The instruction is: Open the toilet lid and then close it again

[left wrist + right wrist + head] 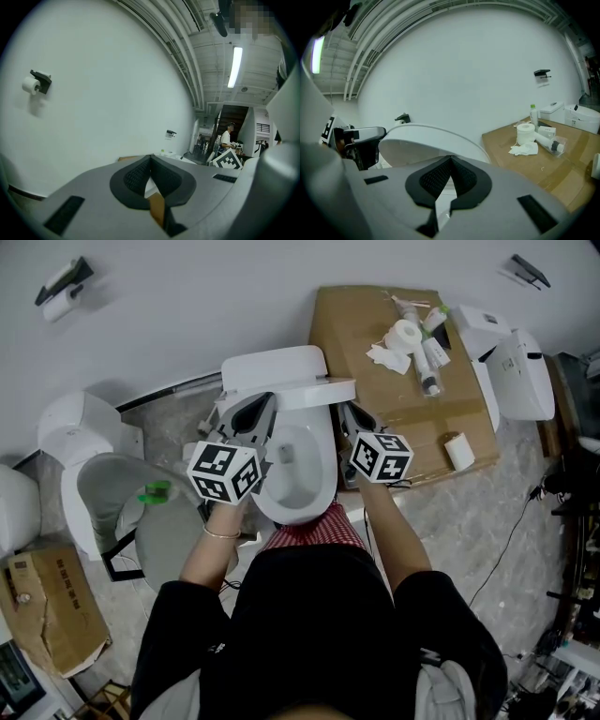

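Both grippers flank the white toilet lid, which stands partly raised over the open toilet bowl. The left gripper is at the lid's left edge and the right gripper at its right edge. Each has its fingers pressed together with nothing between them. Brown cardboard beside the toilet carries a toilet paper roll.

Your left forearm and right forearm reach forward and down. The left gripper and right gripper point ahead side by side, apart, each with its jaws closed tip to tip.
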The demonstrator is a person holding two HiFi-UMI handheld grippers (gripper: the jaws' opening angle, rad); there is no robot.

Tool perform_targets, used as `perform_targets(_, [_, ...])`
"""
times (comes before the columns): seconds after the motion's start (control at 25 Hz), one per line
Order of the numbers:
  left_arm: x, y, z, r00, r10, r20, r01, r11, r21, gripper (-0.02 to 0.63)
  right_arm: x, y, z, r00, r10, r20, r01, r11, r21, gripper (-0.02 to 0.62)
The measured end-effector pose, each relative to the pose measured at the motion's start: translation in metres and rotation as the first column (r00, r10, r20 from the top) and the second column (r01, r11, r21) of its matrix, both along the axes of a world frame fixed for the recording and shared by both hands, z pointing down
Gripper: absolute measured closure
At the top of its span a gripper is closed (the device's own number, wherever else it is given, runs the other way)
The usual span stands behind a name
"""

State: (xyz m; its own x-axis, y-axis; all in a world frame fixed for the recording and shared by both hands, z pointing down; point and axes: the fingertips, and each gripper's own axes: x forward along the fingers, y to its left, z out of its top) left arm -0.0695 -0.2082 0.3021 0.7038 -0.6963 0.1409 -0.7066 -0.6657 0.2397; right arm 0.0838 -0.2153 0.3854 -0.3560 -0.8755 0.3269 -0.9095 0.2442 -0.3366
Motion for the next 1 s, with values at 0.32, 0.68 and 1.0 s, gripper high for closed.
perform_targets(0.32, [0.002,0.002,-0.003,1.000,0.013,0.000,-0.013,1.000,0.008,0.603,0.001,0.005,-0.001,1.000,0.009,0.029,-0.009,1.000,-0.003,0.575])
perform_targets(0.68, [-0.001,0.002,-0.004,1.000,0.016,0.009,-0.016,1.000,0.014,0.601,-0.007,0.007,-0.001,0.999,-0.033,0.012,0.033,0.999,0.010,0.575])
perform_targets(1.0, [0.000,0.006,-0.003,1.000,0.022,0.015,-0.023,0.999,0.023,0.601,-0.009,0.012,-0.002,0.999,-0.034,0.012,0.033,0.999,0.014,0.575])
